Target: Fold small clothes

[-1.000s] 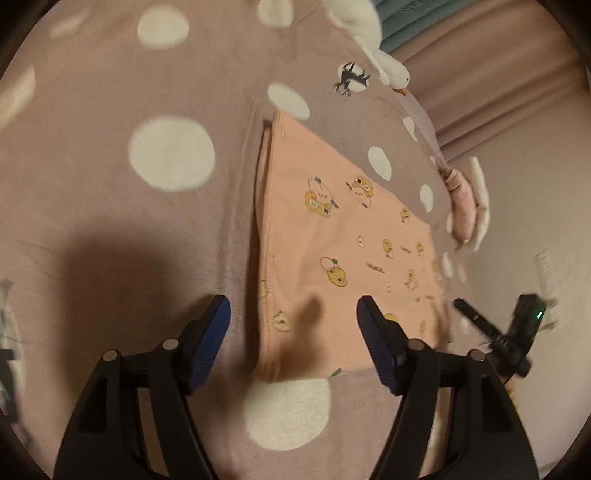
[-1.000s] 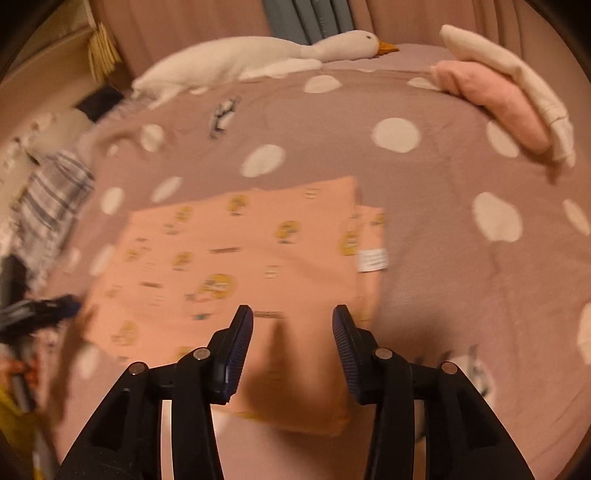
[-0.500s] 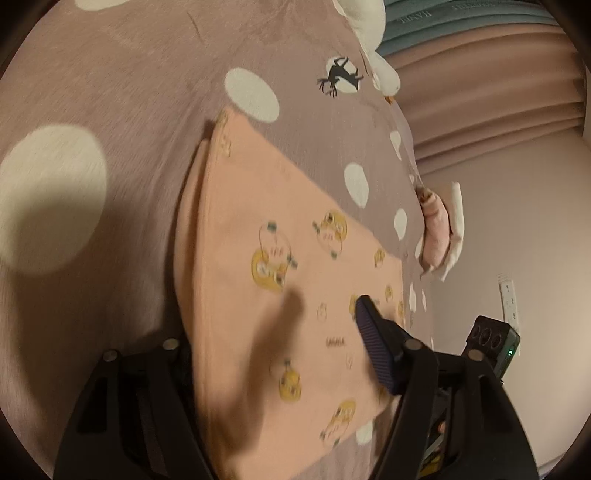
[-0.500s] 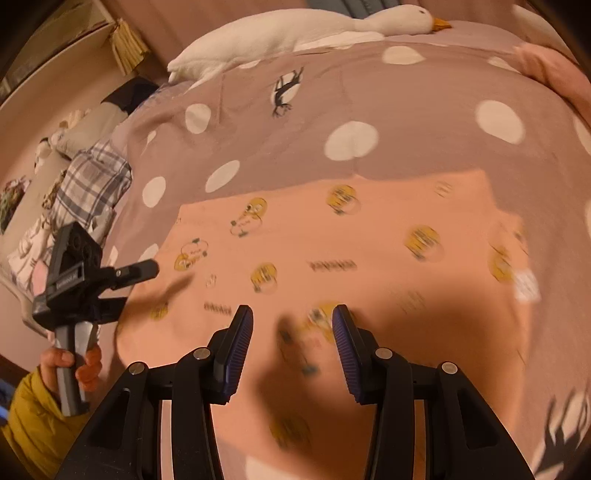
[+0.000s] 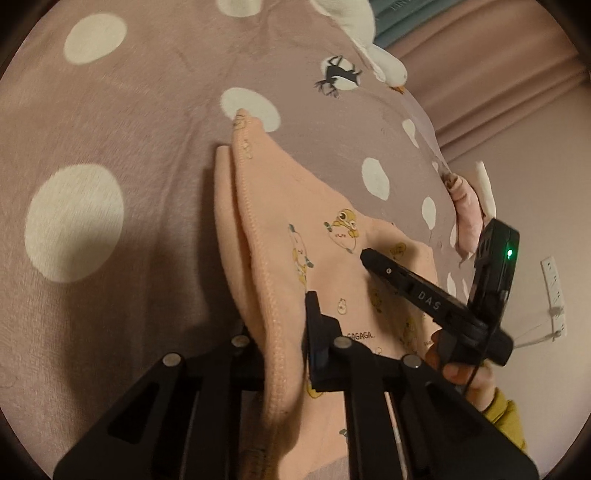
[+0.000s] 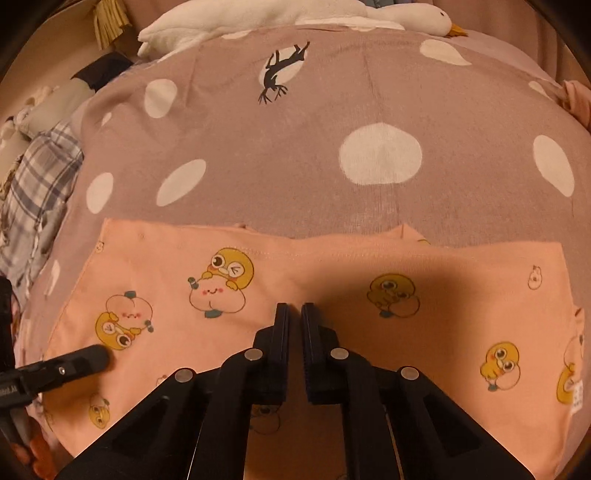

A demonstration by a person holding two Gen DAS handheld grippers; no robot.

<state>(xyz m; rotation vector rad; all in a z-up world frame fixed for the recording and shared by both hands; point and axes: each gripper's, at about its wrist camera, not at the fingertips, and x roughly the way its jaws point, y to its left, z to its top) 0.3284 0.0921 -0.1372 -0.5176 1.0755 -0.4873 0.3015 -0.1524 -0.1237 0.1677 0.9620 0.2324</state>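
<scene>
A peach garment (image 5: pixel 273 221) printed with yellow cartoon ducks lies folded on a mauve bedspread with white dots (image 5: pixel 110 110). My left gripper (image 5: pixel 280 314) is closing on the garment's stitched near edge. The fabric rises between its jaws and hides the left finger. In the right wrist view the garment (image 6: pixel 166 258) spreads flat, and my right gripper (image 6: pixel 294 306) is closing on a small pinch of cloth at its middle, with only a slit between the jaws. The right gripper (image 5: pixel 365 254) also shows in the left wrist view, tip down on the cloth. The left gripper (image 6: pixel 98 354) shows at the garment's left end.
A white goose plush (image 6: pixel 295 14) lies along the far edge of the bed. Folded pink and white clothes (image 5: pixel 469 210) sit at the right edge. A plaid cloth (image 6: pixel 33 192) lies off the left side. A hand in a yellow sleeve (image 5: pixel 476 384) holds the right gripper.
Both grippers came in over the garment and their jaws went from wide apart to nearly together. The left one now has the garment's edge lifted between its fingers.
</scene>
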